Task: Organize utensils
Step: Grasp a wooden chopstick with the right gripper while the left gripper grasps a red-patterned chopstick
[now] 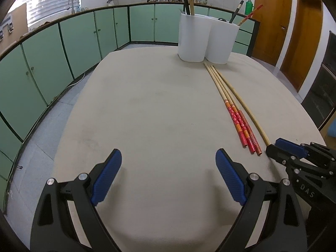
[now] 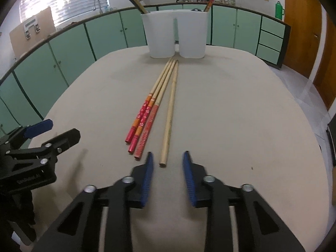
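Observation:
Three red-handled chopsticks (image 2: 145, 121) and one plain bamboo chopstick (image 2: 169, 117) lie side by side on the beige table (image 2: 231, 115), pointing at two white holders (image 2: 175, 35) at the far edge. The holders contain a few chopsticks and utensils. My right gripper (image 2: 167, 157) is open, its blue pads on either side of the plain chopstick's near end, not touching it. My left gripper (image 1: 169, 157) is open and empty over bare table, left of the chopsticks (image 1: 237, 113). The plain chopstick (image 1: 247, 109) and the holders (image 1: 208, 37) also show in the left wrist view.
Green kitchen cabinets (image 1: 63, 48) curve around behind the table, with a sink tap and pots on the counter. Wooden doors (image 1: 271, 21) stand at the right. The right gripper's body (image 1: 294, 153) shows at the right in the left wrist view.

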The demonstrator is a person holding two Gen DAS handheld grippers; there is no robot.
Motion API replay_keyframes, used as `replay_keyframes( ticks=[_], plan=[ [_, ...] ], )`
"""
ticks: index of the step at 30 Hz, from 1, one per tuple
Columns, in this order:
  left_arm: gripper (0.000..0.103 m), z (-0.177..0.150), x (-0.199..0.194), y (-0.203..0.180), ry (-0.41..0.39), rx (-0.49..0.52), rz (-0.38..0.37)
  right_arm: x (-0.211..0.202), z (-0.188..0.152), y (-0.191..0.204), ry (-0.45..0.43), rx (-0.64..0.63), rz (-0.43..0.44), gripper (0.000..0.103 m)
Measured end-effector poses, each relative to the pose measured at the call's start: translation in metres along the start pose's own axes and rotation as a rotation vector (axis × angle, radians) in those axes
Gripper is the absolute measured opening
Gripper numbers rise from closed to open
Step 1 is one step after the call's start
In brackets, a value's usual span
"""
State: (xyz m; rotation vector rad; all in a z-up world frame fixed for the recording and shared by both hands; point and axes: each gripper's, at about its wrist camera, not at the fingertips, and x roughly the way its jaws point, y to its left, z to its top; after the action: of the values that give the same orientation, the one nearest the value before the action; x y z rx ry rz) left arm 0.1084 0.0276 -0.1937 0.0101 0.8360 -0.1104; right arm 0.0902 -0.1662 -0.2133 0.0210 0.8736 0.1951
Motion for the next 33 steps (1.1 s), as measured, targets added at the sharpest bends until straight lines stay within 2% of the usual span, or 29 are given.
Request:
replay_keyframes(
  ticks=[3, 9, 20, 29, 33],
  plan=[
    [0.088, 0.001, 0.001, -0.002, 0.004, 0.001, -0.007, 0.001, 0.0, 0.001, 0.001, -0.006, 0.011, 0.007],
    [0.088, 0.002, 0.005, -0.016, 0.019, 0.026, -0.041, -0.004, -0.003, -0.008, -0.008, 0.007, -0.004, 0.007],
    [0.088, 0.004, 0.023, -0.049, 0.079, 0.072, -0.073, -0.011, -0.006, -0.054, -0.016, 0.079, -0.041, 0.007],
    [0.089, 0.012, 0.035, -0.065, 0.101, 0.105, -0.046, -0.01, -0.005, -0.06, -0.021, 0.086, -0.022, 0.007],
    [0.089, 0.012, 0.033, -0.071, 0.1, 0.115, -0.076, -0.009, -0.005, -0.06, -0.021, 0.093, -0.014, 0.007]
  ],
)
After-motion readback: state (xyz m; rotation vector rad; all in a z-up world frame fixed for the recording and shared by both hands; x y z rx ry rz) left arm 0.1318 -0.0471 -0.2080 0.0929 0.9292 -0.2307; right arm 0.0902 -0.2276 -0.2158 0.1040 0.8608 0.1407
